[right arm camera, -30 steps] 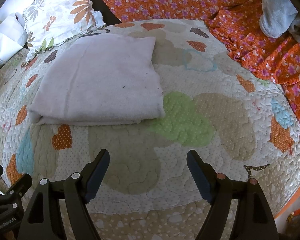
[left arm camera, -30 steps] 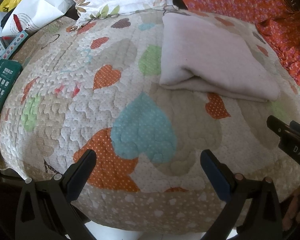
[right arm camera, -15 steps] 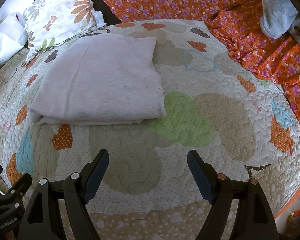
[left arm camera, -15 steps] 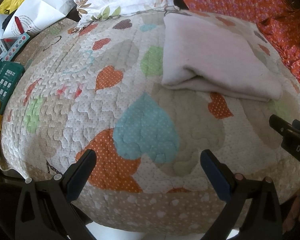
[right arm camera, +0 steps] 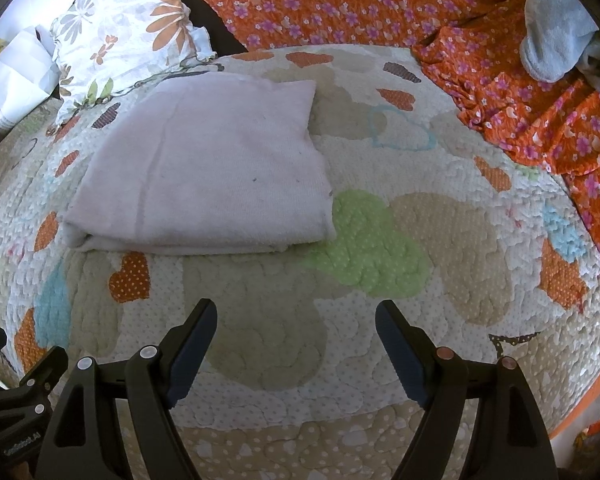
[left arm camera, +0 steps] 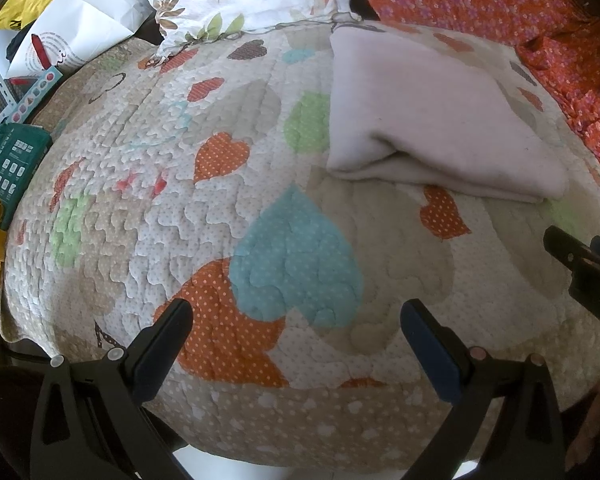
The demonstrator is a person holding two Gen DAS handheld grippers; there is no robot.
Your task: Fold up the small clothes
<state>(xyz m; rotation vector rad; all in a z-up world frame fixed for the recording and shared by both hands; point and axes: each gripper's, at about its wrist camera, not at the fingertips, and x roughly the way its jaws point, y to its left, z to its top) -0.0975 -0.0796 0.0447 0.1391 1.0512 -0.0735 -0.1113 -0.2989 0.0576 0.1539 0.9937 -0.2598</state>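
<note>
A pale pink-white cloth [right arm camera: 204,176] lies folded flat into a rectangle on the heart-patterned quilt [right arm camera: 360,264]. In the left wrist view the same folded cloth [left arm camera: 428,120] sits at the upper right. My right gripper [right arm camera: 294,320] hovers open over bare quilt, just short of the cloth's near edge, with nothing between its fingers. Over the blue and orange hearts my left gripper [left arm camera: 296,316] is open too, down and left of the cloth. The right gripper's tip [left arm camera: 580,264] shows at the right edge of the left view, the left gripper's body [right arm camera: 12,408] at the lower left of the right view.
A floral pillow [right arm camera: 124,36] leans behind the cloth. An orange flowered sheet [right arm camera: 520,92] covers the back and right, with a light blue garment [right arm camera: 552,40] bunched on it. White paper bags [left arm camera: 72,28] and a green box [left arm camera: 8,160] crowd the left beyond the quilt's edge.
</note>
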